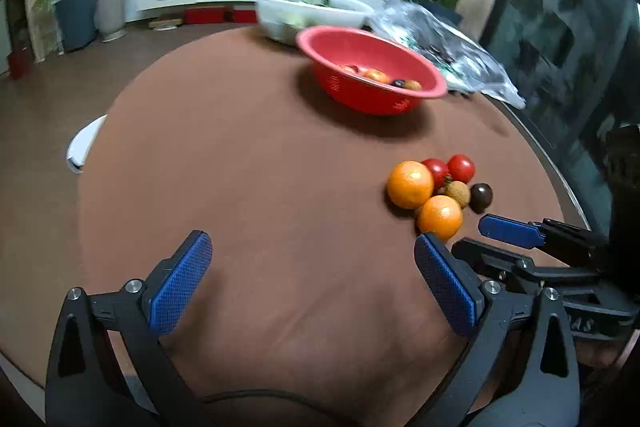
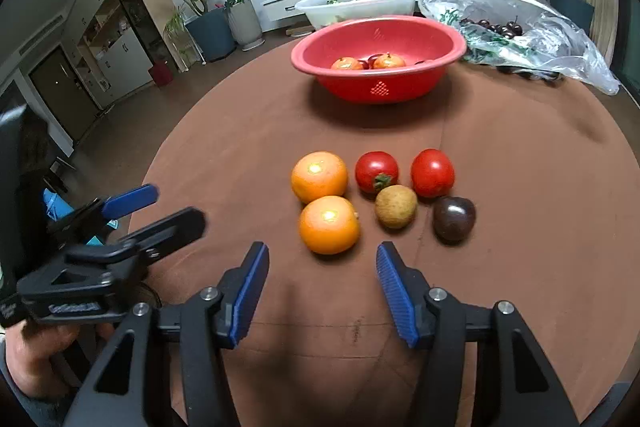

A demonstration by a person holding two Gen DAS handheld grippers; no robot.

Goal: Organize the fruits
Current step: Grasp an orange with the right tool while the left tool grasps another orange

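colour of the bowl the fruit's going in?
Red: the bowl has a small white dotted triangle on its side. Clearest in the right wrist view.

Both views are evenly lit from overhead by soft indoor light, which leaves small white glare spots on the two oranges (image 2: 319, 175) (image 2: 329, 224) and a dark, soft-edged shadow on the brown table (image 2: 248, 155) under the red bowl (image 2: 378, 61). The left wrist view is smeared by motion blur, strongest on the white bowl (image 1: 308, 11) and plastic bag (image 1: 448, 47), while the right wrist view is sharp. Fisheye distortion bends the table rim and room, and the corners fall to black.
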